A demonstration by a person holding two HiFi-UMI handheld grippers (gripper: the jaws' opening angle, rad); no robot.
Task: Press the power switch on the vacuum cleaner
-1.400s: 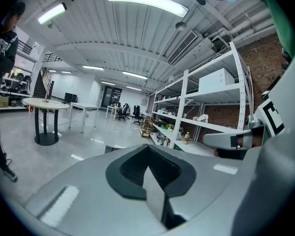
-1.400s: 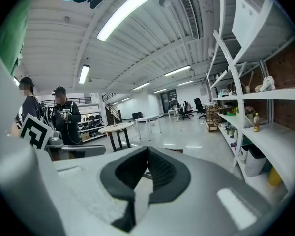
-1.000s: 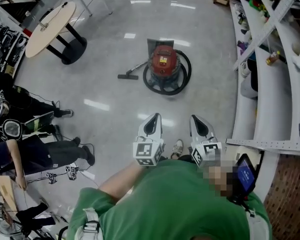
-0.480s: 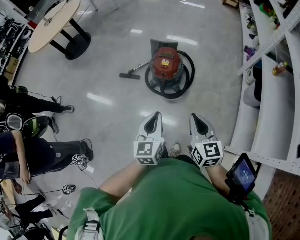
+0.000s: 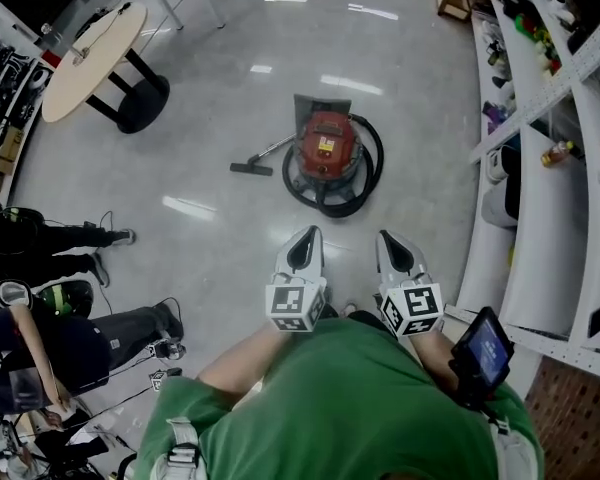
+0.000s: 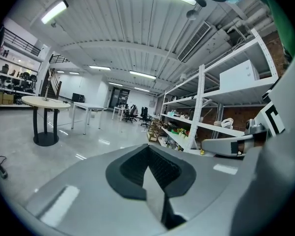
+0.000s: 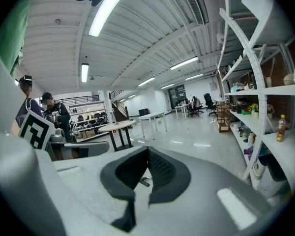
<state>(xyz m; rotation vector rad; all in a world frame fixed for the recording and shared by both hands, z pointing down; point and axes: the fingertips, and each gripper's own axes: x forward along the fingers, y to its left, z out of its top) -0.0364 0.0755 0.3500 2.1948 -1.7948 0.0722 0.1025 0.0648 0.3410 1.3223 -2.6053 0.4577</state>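
A red canister vacuum cleaner [image 5: 326,145] stands on the grey floor ahead of me, in the head view only. Its black hose [image 5: 365,173] coils round it and its floor nozzle [image 5: 251,168] lies to its left. My left gripper [image 5: 307,236] and right gripper [image 5: 389,238] are held side by side in front of my green-shirted chest. They point toward the vacuum and are well short of it. Both are shut with nothing between the jaws [image 6: 148,150] [image 7: 147,152]. Neither gripper view shows the vacuum; both look level across the hall.
White shelving [image 5: 540,178] with bottles and boxes runs along the right. A round wooden table [image 5: 88,53] stands at the far left. People [image 5: 50,318] with cables and gear are at the left. A device with a blue screen [image 5: 483,353] hangs by my right arm.
The vacuum sits slightly lower in the head view, a little nearer. The people at the left have shifted. Both grippers keep the same pose, still shut.
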